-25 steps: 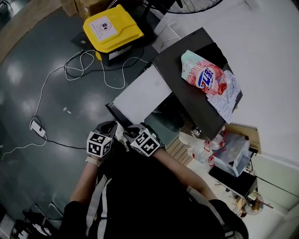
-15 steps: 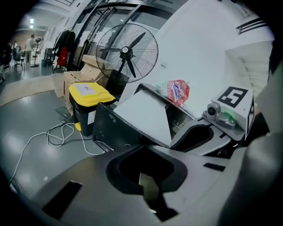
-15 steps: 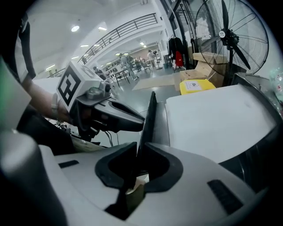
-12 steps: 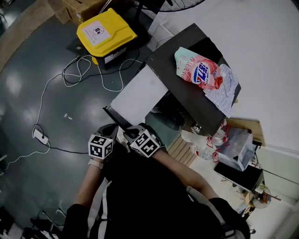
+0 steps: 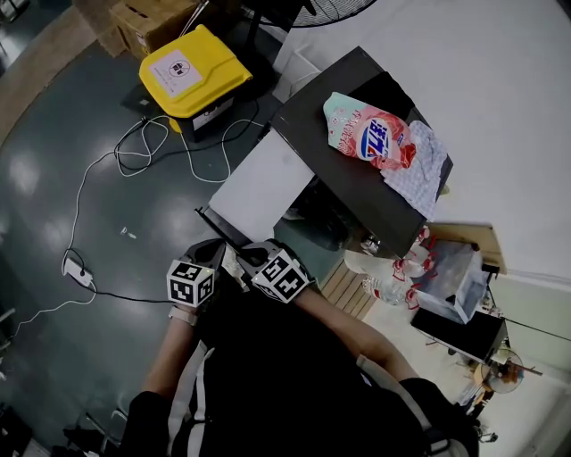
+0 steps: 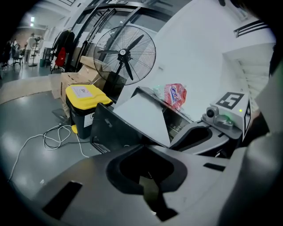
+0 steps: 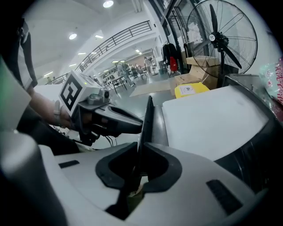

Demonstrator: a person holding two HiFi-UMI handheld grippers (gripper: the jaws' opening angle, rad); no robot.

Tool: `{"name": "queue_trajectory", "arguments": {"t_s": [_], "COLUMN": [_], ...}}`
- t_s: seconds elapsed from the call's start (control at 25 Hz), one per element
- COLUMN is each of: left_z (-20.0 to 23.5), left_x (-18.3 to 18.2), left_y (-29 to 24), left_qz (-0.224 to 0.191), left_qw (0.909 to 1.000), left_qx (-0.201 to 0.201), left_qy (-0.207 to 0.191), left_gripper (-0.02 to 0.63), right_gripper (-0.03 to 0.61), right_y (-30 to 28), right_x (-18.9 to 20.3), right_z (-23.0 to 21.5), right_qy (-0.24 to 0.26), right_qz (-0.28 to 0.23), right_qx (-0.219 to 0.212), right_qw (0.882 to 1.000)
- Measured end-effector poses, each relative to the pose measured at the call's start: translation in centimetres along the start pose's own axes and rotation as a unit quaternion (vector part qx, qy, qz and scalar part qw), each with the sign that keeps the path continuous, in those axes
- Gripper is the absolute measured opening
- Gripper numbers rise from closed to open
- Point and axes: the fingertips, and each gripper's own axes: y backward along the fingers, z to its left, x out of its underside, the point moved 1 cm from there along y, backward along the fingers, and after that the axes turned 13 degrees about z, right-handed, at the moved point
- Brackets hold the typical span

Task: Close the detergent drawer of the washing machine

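Right fingers (image 7: pixel 166 165): pinched onto the thin dark front panel of the detergent drawer (image 7: pixel 212 123). The panel's edge comes straight up out of the right gripper (image 7: pixel 138 154).
Left fingers (image 6: pixel 185 163): closed on each other with nothing between them. The left gripper (image 6: pixel 146 152) sits just in front of that same dark panel, right beside the other gripper.
Drawer position: pulled out of the washing machine (image 5: pixel 357 192) toward the person, white face up, dark panel at the near end where both grippers are.
Machine top: a pink detergent bag (image 5: pixel 366 134) lies by the back edge. A pale patterned cloth (image 5: pixel 419 174) touches it, over toward the back right corner.
Right of the machine: a few plastic bottles (image 5: pixel 384 286) low down, kinda hard to make out.
Floor: a yellow bin (image 5: pixel 192 71) stands well apart from the drawer. A white cable (image 5: pixel 134 152) lies in loops just beside the bin.
Further back: a big standing fan (image 6: pixel 125 54) behind the bin, and cardboard boxes (image 5: pixel 143 18) next to it.
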Motion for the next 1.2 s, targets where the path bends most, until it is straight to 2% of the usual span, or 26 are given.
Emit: {"name": "queue_trajectory", "arguments": {"t_s": [0.2,0.92,1.2], "left_z": [-0.3,-1.2,-2.3], "left_x": [-0.3,-3.1,-4.9], "left_y": [0.0,-1.1,-1.9], "left_qz": [-0.001,0.004,0.006], "left_qw": [1.0000,0.9999,0.9998], "left_qx": [0.002,-0.012,-0.013], "left_qy": [-0.008,-0.010,-0.012], "left_gripper": [0.011,0.011,0.011], "right_gripper": [0.052,0.052,0.052], "right_y": [0.5,2.6,3.6], "right_x": [-0.1,-0.8,-1.0], "right_z": [-0.1,-2.5,-4.4], "right_qy": [0.013,0.004,-0.014], "right_qz": [-0.001,-0.021,-0.031], "right_qx": [0.003,-0.015,-0.024], "right_qw": [1.000,1.000,0.999]}}
